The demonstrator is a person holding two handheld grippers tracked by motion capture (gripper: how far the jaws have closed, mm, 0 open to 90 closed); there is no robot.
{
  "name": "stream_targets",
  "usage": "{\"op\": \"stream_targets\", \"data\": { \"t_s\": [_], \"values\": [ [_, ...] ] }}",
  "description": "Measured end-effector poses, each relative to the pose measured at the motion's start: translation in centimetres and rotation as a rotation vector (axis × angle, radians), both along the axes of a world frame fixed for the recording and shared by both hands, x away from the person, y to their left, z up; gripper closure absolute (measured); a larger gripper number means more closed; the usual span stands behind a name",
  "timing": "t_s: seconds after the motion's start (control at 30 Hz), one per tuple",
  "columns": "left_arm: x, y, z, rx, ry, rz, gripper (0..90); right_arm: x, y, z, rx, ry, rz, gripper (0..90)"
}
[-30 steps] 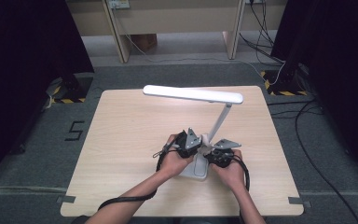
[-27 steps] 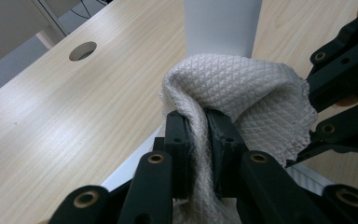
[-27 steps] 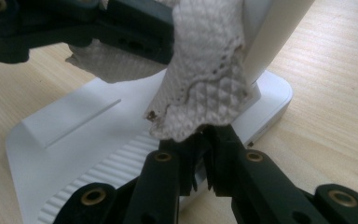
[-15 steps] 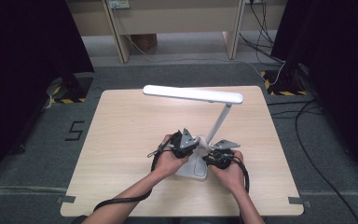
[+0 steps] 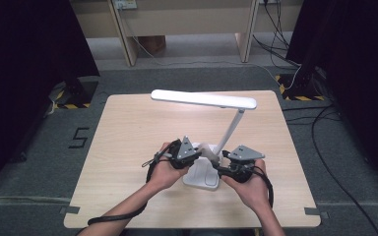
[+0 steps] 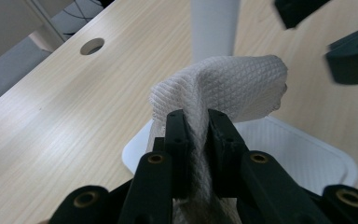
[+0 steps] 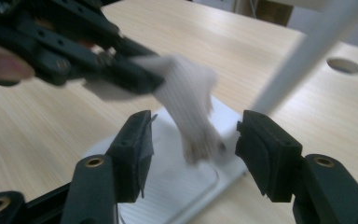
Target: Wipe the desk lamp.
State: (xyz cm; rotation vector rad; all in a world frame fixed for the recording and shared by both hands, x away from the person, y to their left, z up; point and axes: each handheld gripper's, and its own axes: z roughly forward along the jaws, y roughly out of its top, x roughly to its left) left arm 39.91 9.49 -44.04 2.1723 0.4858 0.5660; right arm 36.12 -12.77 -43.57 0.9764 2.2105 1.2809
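A: Eyes on the white cloth [image 6: 223,88] — it sits bunched above the lamp's flat white base [image 6: 303,154], near the front of the desk [image 5: 128,128], just this side of the slanted lamp stem [image 5: 229,130].

B: Who has it?

A: The left gripper [image 6: 198,126]. Its fingers [image 6: 177,135] stand narrow, pinched tight on the cloth, with the fabric squeezed up between them and fanning out past the tips. From the right gripper view the same cloth [image 7: 186,102] hangs down out of those dark fingers toward the base, blurred.

B: And the right gripper?

A: The right gripper [image 7: 193,142] has just been opening; its fingers [image 7: 135,149] stand wide now. The cloth's lower end dangles in the gap between them, but the pads are not pressing on it.

B: Anything in the way?

A: The stem [image 7: 307,51] rises just beyond the right-hand finger, close by. From above, the long lamp head [image 5: 204,100] stretches across the desk well beyond both hands, and the base [image 5: 204,177] lies between the left gripper [image 5: 189,155] and the right gripper [image 5: 234,167]. A round cable hole [image 6: 92,45] shows in the desk farther off.
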Motion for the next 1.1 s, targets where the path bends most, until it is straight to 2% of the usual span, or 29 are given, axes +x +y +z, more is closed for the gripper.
{"op": "stream_targets", "data": {
  "t_s": [0.1,0.2,0.3,0.43,0.5,0.57,0.67,0.77,0.87,0.97,1.03,1.1],
  "values": [
    [-0.6,0.1,0.5,-0.002,-0.01,-0.023,79.1,0.4,0.8,0.2,-0.033,-0.017,0.037,41.9],
    [-1.1,0.7,1.2,-0.013,-0.025,-0.033,79.0,0.7,1.0,0.3,-0.025,-0.012,0.051,41.8],
    [-1.4,1.4,1.7,-0.016,-0.036,-0.034,78.9,0.7,0.9,0.9,0.013,-0.02,0.065,42.9],
    [-1.6,1.7,2.0,-0.025,-0.049,-0.045,78.9,0.8,1.3,1.2,-0.009,-0.028,0.1,45.9],
    [-1.9,1.5,2.0,-0.028,-0.049,-0.057,78.8,0.9,1.6,1.2,-0.005,-0.033,0.124,49.8],
    [-2.0,1.4,2.0,-0.03,-0.05,-0.065,78.8,1.0,1.7,1.2,0.001,-0.031,0.138,57.7],
    [-2.1,1.2,2.2,-0.04,-0.056,-0.073,78.8,0.9,1.7,1.1,0.002,-0.032,0.155,74.6],
    [-2.3,1.0,2.3,-0.064,-0.063,-0.093,76.3,0.5,1.3,1.1,0.005,-0.046,0.143,80.2],
    [-2.7,0.7,2.6,-0.089,-0.073,-0.102,59.3,-0.1,0.3,1.7,-0.019,-0.076,0.105,81.0],
    [-2.9,1.1,2.9,-0.115,-0.069,-0.103,49.2,-0.9,-1.1,2.5,-0.05,-0.099,0.08,81.0],
    [-2.9,1.5,2.9,-0.116,-0.071,-0.096,47.3,-1.7,-2.5,3.0,-0.071,-0.113,0.05,81.0],
    [-2.7,2.0,2.6,-0.101,-0.06,-0.08,47.5,-2.3,-4.0,3.4,-0.068,-0.132,0.005,81.0]
  ]
}}
